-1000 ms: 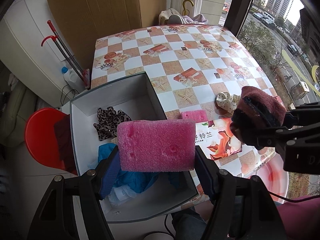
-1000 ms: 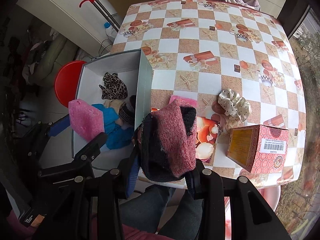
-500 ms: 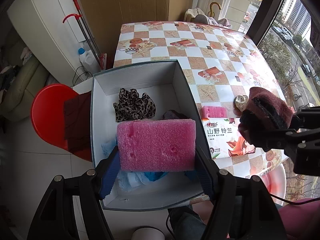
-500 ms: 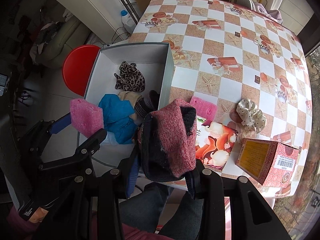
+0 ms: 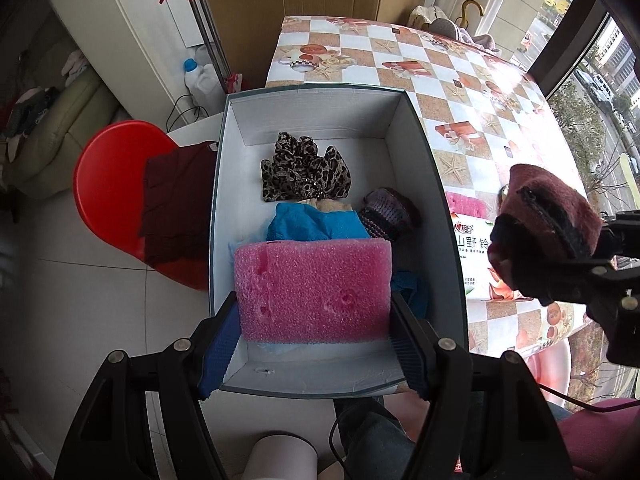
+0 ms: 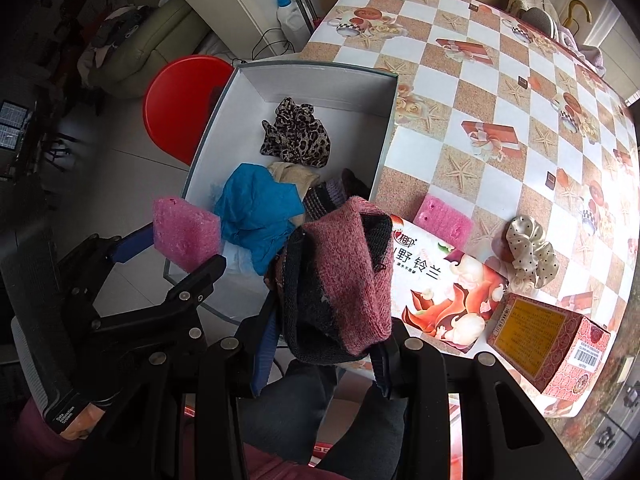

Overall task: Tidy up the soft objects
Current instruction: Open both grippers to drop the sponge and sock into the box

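My left gripper (image 5: 314,340) is shut on a pink foam sponge (image 5: 314,288), held above the near end of a grey open box (image 5: 436,208). Inside the box lie a leopard-print scrunchie (image 5: 306,172), a blue cloth (image 5: 316,222) and a dark knitted piece (image 5: 390,214). My right gripper (image 6: 324,344) is shut on a folded red and black knitted cloth (image 6: 344,280), hovering by the box's right wall near the table's front edge. On the table stay a second pink sponge (image 6: 442,220) and a cream dotted scrunchie (image 6: 530,252).
A checked table (image 6: 500,92) carries a flat printed pack (image 6: 444,296) and a red carton (image 6: 548,344). Left of the box stands a red stool (image 5: 108,184) with a dark red cloth (image 5: 176,200). A mop and a white bottle (image 5: 204,76) lean by the wall.
Both grippers have shifted left with their loads, and both views have rolled. The pink sponge now hangs over the box's inside instead of its right wall; the knitted cloth has come closer to the box.
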`<state>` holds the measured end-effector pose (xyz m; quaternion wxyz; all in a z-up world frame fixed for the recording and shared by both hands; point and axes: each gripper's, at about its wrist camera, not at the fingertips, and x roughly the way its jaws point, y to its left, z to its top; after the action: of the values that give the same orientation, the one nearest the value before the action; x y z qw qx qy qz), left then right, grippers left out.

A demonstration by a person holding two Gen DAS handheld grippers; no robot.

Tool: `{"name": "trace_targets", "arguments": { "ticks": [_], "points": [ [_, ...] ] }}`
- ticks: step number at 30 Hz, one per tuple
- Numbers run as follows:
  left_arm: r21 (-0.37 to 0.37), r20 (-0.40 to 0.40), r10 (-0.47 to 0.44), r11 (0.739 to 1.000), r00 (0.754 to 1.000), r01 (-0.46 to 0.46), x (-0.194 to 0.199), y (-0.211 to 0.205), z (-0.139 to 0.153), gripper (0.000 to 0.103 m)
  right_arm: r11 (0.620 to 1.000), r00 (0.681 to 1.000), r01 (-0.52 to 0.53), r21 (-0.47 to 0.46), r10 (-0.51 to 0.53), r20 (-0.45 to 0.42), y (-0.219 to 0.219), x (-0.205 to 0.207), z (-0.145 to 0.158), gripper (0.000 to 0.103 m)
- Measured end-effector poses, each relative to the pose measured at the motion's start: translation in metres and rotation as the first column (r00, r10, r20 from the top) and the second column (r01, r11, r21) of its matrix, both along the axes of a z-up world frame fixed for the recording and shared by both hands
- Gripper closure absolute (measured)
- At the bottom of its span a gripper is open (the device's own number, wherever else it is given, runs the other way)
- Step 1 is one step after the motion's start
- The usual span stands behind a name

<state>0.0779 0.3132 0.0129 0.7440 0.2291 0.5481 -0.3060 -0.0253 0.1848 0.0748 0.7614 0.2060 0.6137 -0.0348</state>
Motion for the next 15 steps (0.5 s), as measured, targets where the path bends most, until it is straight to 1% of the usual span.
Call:
{"name": "trace_targets", "arguments": {
  "ticks": [8,15],
  "points": [
    [0.026,-0.022,0.024,0.999,0.999,-0.023,0.005,0.006,-0.011,0.029,0.999,0.999,-0.046,0.005,0.046,-0.008,0.011,0.012,-0.003,0.062],
    [0.045,-0.039,0.031,0.999,0.999,-0.029,0.007,0.009,-0.018,0.029,0.998,0.998,-0.063,0.013,0.063,-0.007,0.013,0.022,-0.004,0.062]
  ]
}}
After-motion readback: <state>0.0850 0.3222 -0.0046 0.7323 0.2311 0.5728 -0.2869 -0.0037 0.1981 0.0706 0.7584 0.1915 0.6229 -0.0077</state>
